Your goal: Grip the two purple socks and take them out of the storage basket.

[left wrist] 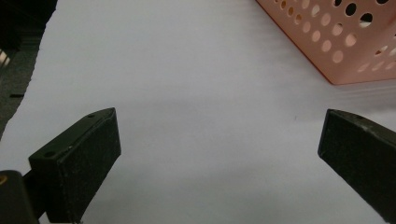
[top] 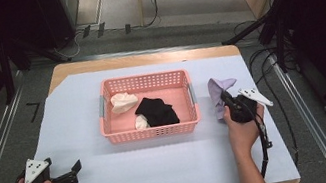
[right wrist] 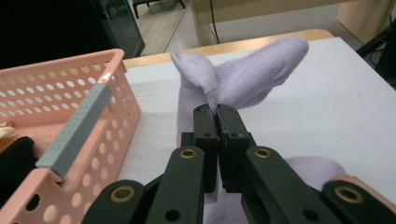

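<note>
Right tongs [right wrist: 215, 112] pinched on lilac sock [right wrist: 243, 79]

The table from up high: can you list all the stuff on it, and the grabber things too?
Pink plastic perforated basket: one, pink, table centre.
Cream cloth pieces: two, cream, inside basket, rear-left and centre.
Black cloth: one, black, inside basket.
Lilac sock: one, lilac, right of basket, pinched by right gripper.
White table cover: one, white, over wooden table.
Left gripper: one, black, front-left, jaws apart.
Right gripper: one, black, shut on sock.
</note>
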{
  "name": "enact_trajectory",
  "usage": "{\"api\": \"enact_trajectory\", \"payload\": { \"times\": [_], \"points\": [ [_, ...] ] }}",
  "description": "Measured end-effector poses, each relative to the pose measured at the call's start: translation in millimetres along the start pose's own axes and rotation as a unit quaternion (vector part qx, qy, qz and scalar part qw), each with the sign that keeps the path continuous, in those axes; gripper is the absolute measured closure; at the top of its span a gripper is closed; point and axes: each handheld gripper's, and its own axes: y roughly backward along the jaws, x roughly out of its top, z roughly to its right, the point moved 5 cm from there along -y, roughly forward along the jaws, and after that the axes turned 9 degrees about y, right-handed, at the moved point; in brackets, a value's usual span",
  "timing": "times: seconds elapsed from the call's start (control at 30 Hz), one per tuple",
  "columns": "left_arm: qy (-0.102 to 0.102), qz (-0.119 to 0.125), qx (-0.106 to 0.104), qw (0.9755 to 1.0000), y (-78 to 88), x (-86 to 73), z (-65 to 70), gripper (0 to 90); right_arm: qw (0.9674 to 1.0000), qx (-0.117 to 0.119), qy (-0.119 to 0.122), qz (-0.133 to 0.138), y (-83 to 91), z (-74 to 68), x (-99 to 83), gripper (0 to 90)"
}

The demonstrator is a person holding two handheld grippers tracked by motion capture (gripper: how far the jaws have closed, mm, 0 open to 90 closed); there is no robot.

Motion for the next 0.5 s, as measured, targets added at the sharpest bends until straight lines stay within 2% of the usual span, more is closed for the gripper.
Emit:
{"api": "enact_trajectory", "payload": {
  "times": [0.1, 0.23, 0.43, 0.47, 0.5],
  "points": [
    [0.001, 0.000, -0.001, 1.0000, 0.2, 0.0, 0.1, 0.1, 0.9998, -0.011, -0.015, 0.004, 4.2, 6.1, -1.9, 83.0],
    [0.002, 0.001, -0.001, 1.0000, 0.3, 0.0, 0.2, 0.1, 0.9996, -0.017, -0.015, 0.017, 10.0, 12.3, -2.2, 75.3],
    [0.002, 0.001, 0.000, 1.0000, 0.4, 0.0, 0.1, 0.1, 0.9992, -0.005, -0.023, 0.032, 20.3, 17.8, -2.9, 67.8],
    [0.002, 0.001, 0.000, 1.0000, 0.4, 0.0, 0.1, 0.1, 0.9990, 0.000, -0.026, 0.037, 23.0, 17.8, -2.5, 64.7],
    [0.003, 0.001, 0.000, 1.0000, 0.4, 0.0, 0.1, 0.1, 0.9982, 0.010, -0.025, 0.054, 28.3, 18.3, -0.9, 51.5]
  ]
}}
